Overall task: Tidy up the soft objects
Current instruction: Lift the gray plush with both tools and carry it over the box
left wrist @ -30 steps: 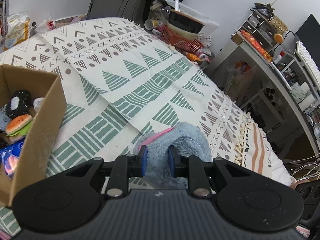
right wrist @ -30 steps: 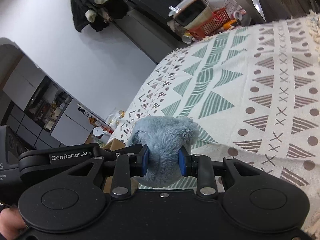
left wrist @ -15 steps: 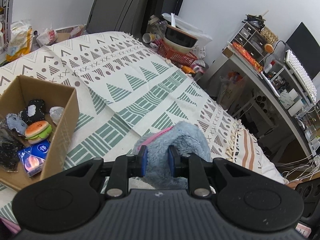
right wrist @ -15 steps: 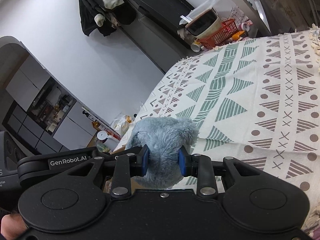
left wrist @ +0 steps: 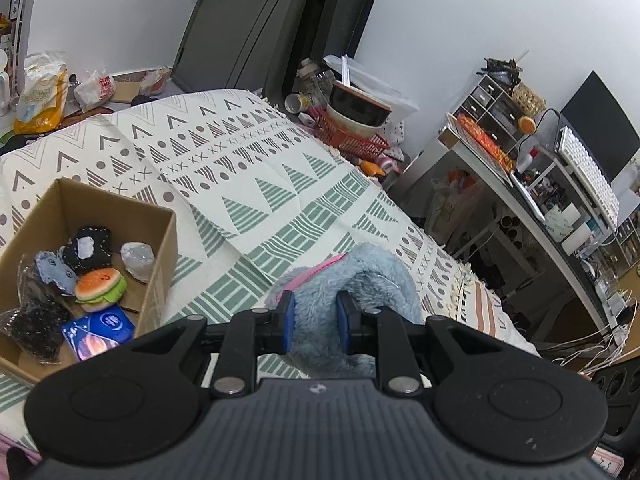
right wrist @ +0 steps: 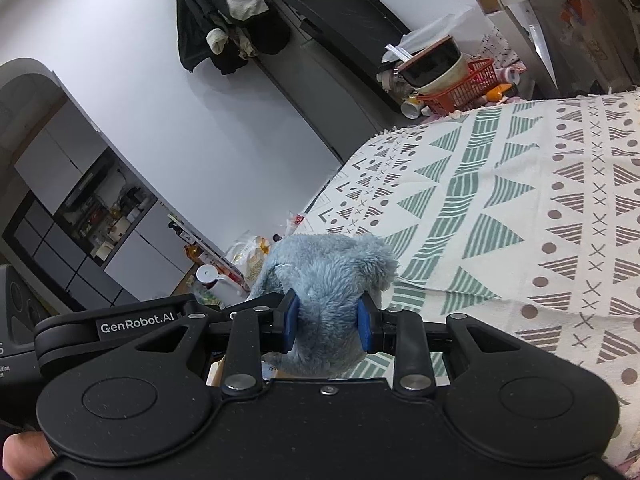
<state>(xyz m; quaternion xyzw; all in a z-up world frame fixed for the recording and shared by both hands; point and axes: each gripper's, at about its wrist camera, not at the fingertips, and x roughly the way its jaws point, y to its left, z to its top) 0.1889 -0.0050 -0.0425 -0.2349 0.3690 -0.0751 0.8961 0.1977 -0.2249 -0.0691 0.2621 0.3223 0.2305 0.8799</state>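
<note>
Left gripper (left wrist: 315,322): its blue pads (left wrist: 288,322) are drawn in against a fold of the blue plush toy (left wrist: 360,280), which fills the narrow gap between them. Right gripper (right wrist: 327,322): its pads (right wrist: 289,322) are set somewhat wider and pinch another part of the same fuzzy toy (right wrist: 328,272). The toy is thus held by both grippers at once, raised above the patterned cloth (left wrist: 248,184) rather than lying on it. A pink strip (left wrist: 320,270) runs across the toy's upper left side, seen from the left wrist.

Cardboard box (left wrist: 160,264): it stands on the cloth to the left of the held toy, open at the top. Inside lie a burger-shaped plush (left wrist: 101,285), a black-and-white plush (left wrist: 89,249), a pale grey lump (left wrist: 137,257), a light-blue fabric piece (left wrist: 54,272), a dark speckled item (left wrist: 34,326) and a blue packet (left wrist: 98,334). The toy is outside the box, near its right wall.

Surroundings: a red basket (left wrist: 352,138) carrying stacked bowls sits beyond the cloth's far edge. A cluttered desk (left wrist: 532,208) with a white keyboard (left wrist: 586,176) stands to the right. In the right wrist view a dark garment (right wrist: 224,12) hangs on the white wall, and part of a person's hand (right wrist: 24,456) shows at the lower left corner.
</note>
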